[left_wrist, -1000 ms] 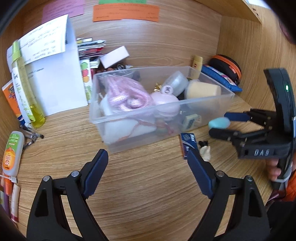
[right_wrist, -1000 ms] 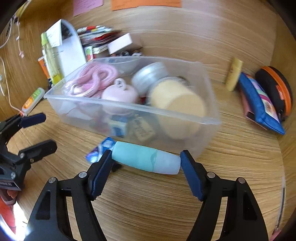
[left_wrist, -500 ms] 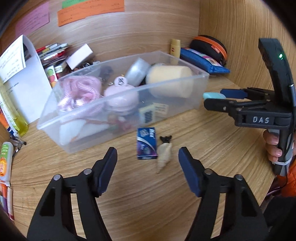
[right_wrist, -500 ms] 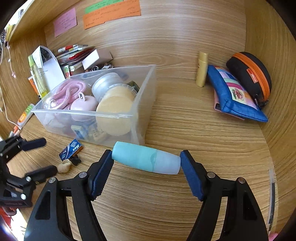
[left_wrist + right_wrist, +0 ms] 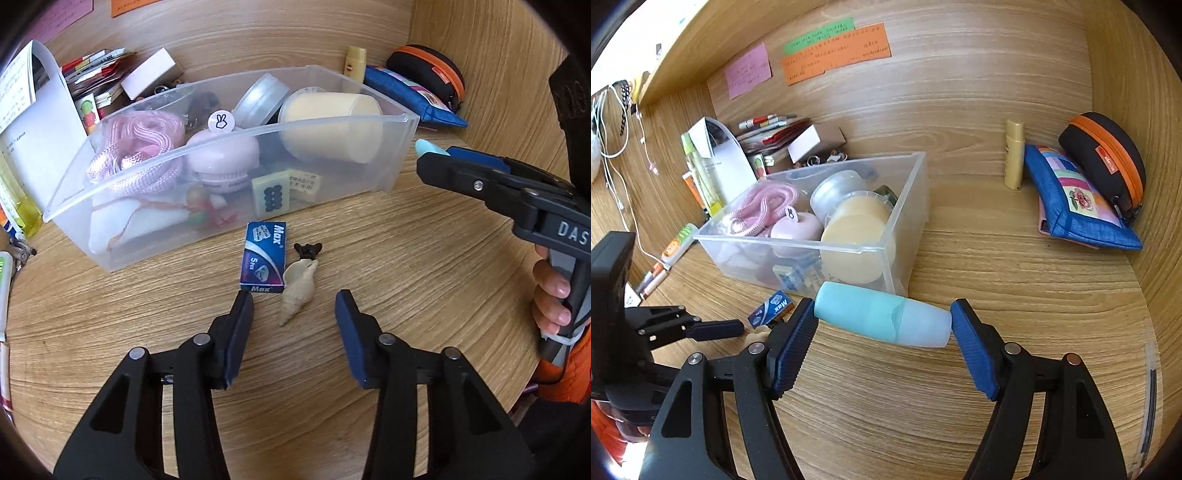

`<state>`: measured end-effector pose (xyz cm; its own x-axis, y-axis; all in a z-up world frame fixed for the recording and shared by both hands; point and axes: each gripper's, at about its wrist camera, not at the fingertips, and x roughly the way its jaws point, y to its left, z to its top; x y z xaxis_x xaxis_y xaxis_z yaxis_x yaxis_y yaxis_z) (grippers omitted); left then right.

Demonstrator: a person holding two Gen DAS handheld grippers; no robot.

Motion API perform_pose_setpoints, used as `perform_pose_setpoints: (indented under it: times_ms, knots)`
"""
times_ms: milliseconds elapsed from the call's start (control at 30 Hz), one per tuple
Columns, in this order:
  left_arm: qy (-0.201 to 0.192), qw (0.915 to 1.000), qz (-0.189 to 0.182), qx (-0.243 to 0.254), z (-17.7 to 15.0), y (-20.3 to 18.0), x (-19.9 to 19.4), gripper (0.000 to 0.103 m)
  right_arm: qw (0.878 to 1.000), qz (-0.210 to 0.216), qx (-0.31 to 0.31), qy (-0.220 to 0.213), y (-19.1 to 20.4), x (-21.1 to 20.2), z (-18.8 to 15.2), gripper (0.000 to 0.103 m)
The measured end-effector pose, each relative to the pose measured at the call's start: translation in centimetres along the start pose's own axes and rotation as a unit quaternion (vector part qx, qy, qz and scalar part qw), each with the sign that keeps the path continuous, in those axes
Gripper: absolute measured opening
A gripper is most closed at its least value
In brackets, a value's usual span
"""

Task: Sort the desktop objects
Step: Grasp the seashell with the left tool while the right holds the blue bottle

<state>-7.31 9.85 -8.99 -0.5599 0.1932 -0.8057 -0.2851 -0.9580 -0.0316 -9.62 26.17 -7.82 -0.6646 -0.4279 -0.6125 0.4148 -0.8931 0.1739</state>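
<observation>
Left tongs (image 5: 293, 306): now over the shell (image 5: 297, 290), jaws closing, not yet touching it.
Right tongs (image 5: 882, 325): still clenched on teal tube (image 5: 882, 319).
Shell: on tabletop (image 5: 424, 258) beside bin (image 5: 399, 155); pickup likely next.

A shell (image 5: 298, 284) lies just right of a small box (image 5: 263, 257), before the bin (image 5: 236, 206).

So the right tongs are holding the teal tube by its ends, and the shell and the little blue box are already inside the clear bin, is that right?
Not quite. The shell and the blue box lie on the desk in front of the clear bin, not inside it; the left wrist view shows this. The rest holds: the right tongs grip the teal tube by its ends.
</observation>
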Motion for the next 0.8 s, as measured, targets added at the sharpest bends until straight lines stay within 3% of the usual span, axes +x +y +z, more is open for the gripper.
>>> perform_pose_setpoints:
  times_ms: [167,500,800]
  knots:
    - [0.001,0.9999,0.006,0.012,0.3,-0.4,0.3,0.045,1.0,0.003,0.001,-0.004,-0.1,-0.1,0.0,0.071]
    - [-0.007,0.9997,0.008,0.023,0.6,-1.1,0.6,0.017,1.0,0.002,-0.008,-0.004,0.3,-0.1,-0.1,0.071]
    - [-0.023,0.9995,0.014,0.019,-0.1,-1.1,0.5,0.017,1.0,-0.004,-0.018,-0.001,0.6,0.0,-0.2,0.071]
